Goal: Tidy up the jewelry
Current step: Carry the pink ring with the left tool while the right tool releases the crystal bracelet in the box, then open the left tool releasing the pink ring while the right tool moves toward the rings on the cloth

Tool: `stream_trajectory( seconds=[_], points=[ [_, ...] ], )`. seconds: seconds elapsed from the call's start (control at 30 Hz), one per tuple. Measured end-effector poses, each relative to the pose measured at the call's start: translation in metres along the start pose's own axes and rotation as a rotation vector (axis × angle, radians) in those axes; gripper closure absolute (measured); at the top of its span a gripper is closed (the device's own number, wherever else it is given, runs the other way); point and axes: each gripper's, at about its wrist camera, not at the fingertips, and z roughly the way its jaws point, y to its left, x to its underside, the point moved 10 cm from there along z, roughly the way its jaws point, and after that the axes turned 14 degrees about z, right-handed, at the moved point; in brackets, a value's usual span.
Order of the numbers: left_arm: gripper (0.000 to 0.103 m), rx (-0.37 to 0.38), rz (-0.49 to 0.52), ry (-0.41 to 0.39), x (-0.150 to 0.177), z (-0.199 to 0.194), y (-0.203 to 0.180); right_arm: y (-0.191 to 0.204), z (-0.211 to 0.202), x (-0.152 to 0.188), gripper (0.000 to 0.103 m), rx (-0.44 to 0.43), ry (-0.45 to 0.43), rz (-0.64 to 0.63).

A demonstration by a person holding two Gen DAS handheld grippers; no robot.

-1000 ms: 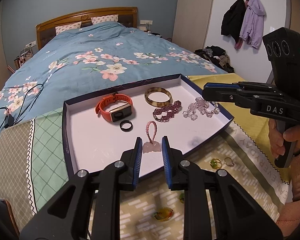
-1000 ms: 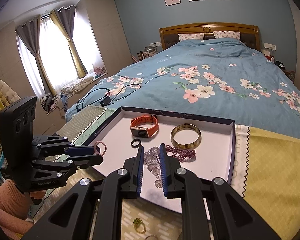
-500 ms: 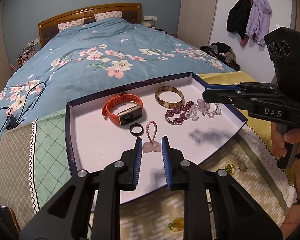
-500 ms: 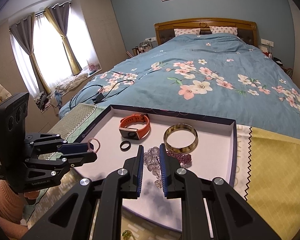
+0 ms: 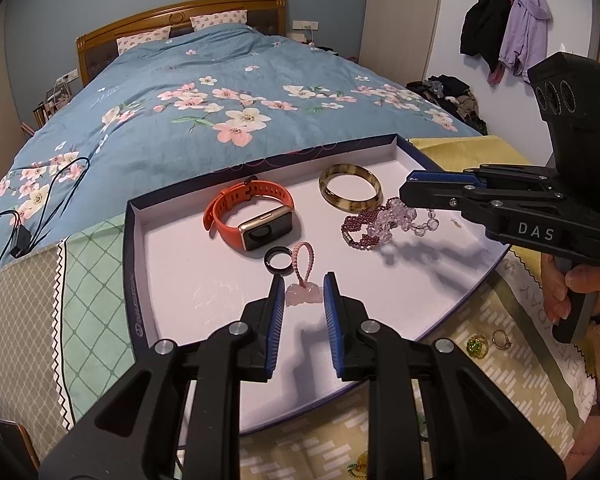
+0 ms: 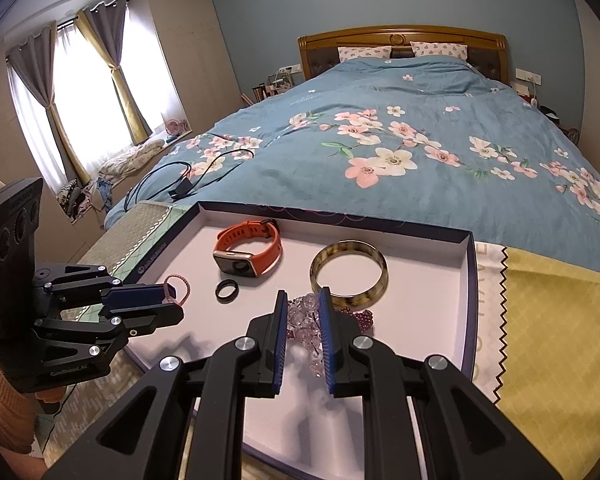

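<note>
My left gripper (image 5: 303, 287) is shut on a pink stone charm (image 5: 303, 295), whose cord loop (image 5: 302, 258) points forward over the white tray (image 5: 131, 240). My right gripper (image 6: 304, 312) is shut on a clear bead bracelet (image 6: 302, 322). In the left wrist view that bracelet (image 5: 400, 216) dangles from the right gripper (image 5: 406, 194) beside a purple bead bracelet (image 5: 358, 234). An orange smartwatch (image 5: 252, 216), an amber bangle (image 5: 350, 192) and a black ring (image 5: 278, 261) lie in the tray. The left gripper (image 6: 176, 303) shows at the tray's left side.
A green ring (image 5: 476, 346) and a gold ring (image 5: 501, 338) lie on the patterned cloth by the tray's near right edge. Another small piece (image 5: 360, 465) lies near the bottom. The floral bed (image 6: 380, 152) with a black cable (image 6: 180, 184) stretches behind the tray.
Both grippers have moved forward and lower over the tray, which now looks larger and closer. The charm and the clear bracelet stay gripped.
</note>
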Motion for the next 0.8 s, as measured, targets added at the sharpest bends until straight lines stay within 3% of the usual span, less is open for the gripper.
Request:
stream_trajectory(
  seconds=[0.8],
  points=[
    [0.083,0.013,-0.052,0.087,0.007,0.037,0.010,-0.007,-0.002,-0.004,0.089,-0.004,-0.012,0.029]
  ],
)
